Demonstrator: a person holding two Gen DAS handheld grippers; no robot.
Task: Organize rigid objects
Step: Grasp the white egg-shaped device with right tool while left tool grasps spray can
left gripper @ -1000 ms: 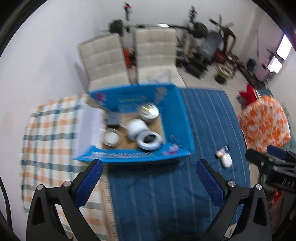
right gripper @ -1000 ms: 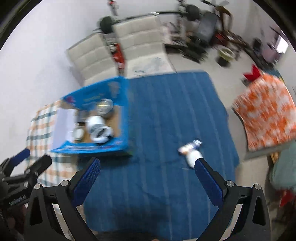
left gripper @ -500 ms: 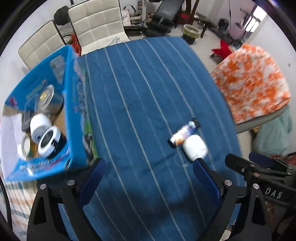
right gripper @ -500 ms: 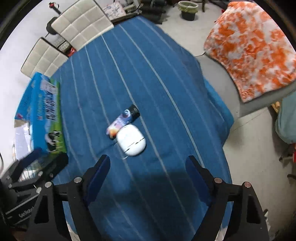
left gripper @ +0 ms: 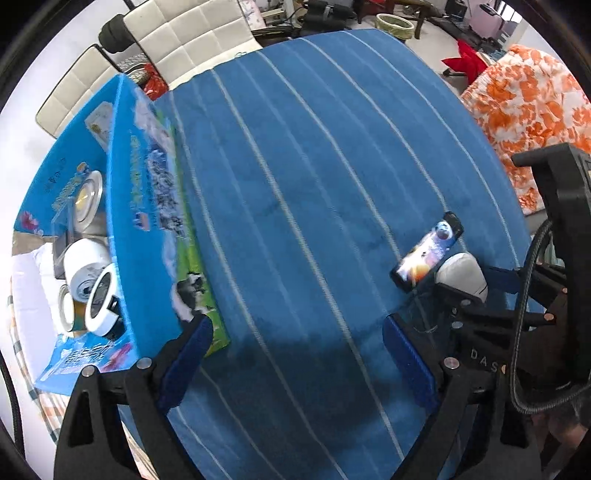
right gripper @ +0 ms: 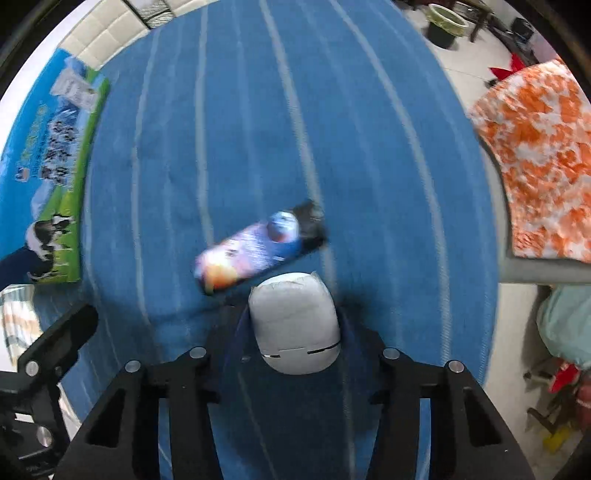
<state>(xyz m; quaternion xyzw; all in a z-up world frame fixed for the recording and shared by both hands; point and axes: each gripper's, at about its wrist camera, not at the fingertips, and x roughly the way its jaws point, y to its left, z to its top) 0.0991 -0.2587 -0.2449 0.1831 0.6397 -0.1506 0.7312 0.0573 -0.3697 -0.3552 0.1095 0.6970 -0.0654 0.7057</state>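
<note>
Right tongs [right gripper: 295, 332]: clenched on the white rounded case [right gripper: 295, 325], where half a second ago they hung wide above it; the pick-up step looks made, the carry to the box [left gripper: 122, 221] next.
Left tongs [left gripper: 295, 354]: released, empty, nearer the cloth than before.
Printed tube [right gripper: 258, 247]: lying just beside the case, unsorted.
Box: left edge of the counter, holding tape rolls and tins.
Counter [left gripper: 314, 166]: blue striped cloth.
Room: white padded chairs [left gripper: 192, 33] behind, orange-patterned cover [right gripper: 535, 147] at right.
</note>
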